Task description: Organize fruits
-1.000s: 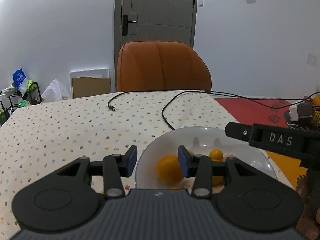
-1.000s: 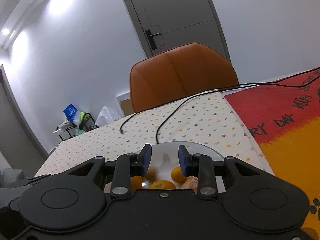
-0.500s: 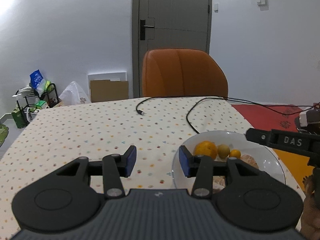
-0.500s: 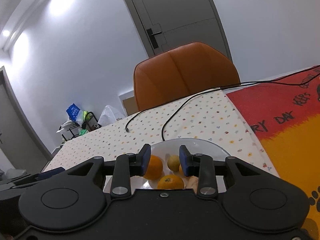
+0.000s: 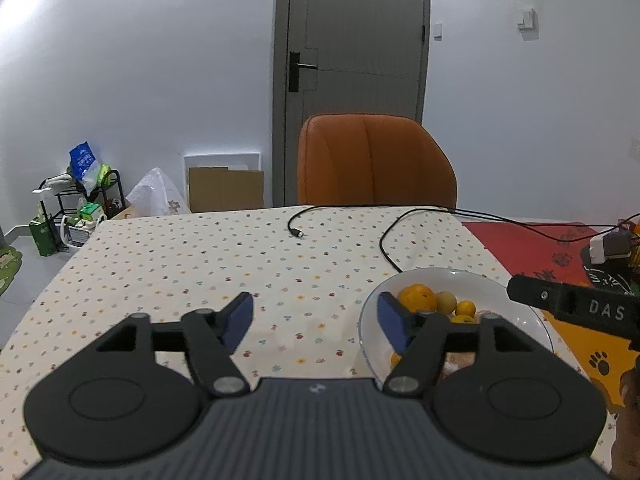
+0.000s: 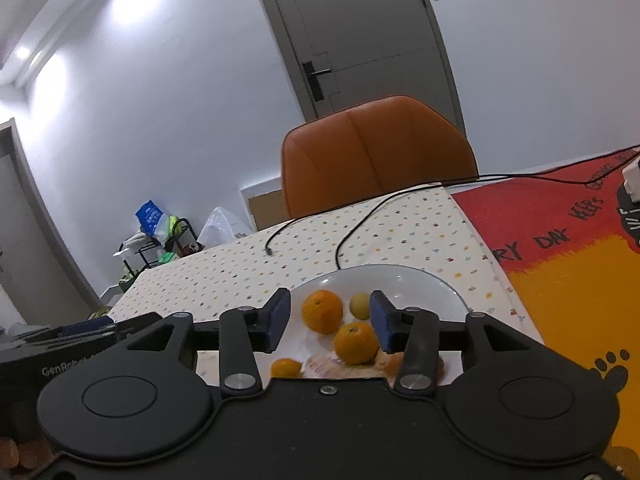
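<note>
Oranges and a pale yellow fruit lie in a white plate on the dotted tablecloth, just ahead of the right gripper, whose blue-padded jaws stand wide apart with nothing between them. The left gripper hovers over the cloth beside the plate, spread wide and empty, its right pad overlapping the plate's near rim in the view. Beyond run two black cables, a red-and-yellow mat to the right, and an orange chair before a grey door.
</note>
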A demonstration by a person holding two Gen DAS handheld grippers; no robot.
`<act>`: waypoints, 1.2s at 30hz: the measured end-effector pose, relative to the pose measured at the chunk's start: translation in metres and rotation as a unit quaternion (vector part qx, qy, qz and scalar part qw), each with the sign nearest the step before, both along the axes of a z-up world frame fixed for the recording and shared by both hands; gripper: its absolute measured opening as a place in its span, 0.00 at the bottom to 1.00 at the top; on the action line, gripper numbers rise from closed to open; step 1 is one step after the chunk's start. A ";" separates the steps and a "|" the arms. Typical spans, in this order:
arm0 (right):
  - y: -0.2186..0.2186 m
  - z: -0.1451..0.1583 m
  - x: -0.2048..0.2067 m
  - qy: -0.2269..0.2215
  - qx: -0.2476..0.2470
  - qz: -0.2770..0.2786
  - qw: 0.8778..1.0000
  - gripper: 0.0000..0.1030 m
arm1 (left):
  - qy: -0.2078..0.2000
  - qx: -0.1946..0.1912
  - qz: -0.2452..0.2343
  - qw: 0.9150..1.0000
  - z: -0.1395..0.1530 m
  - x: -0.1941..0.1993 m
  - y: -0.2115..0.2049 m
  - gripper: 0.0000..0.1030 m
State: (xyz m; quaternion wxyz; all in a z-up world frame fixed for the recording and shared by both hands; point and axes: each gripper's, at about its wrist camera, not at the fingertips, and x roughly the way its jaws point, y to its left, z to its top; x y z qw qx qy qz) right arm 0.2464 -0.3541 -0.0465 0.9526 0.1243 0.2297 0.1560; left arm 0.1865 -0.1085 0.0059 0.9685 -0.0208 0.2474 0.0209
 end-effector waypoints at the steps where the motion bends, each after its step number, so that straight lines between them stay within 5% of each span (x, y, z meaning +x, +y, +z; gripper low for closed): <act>1: 0.002 0.001 -0.004 -0.001 -0.003 0.002 1.000 0.47 | -0.001 -0.001 0.002 1.000 0.001 -0.002 0.001 0.71; 24: 0.032 0.028 -0.075 -0.027 -0.031 0.026 0.999 1.00 | -0.018 0.003 0.008 1.000 0.021 -0.072 0.031 0.91; 36: 0.047 0.037 -0.106 -0.039 -0.046 0.012 0.998 1.00 | -0.017 -0.008 0.013 1.000 0.024 -0.102 0.059 0.91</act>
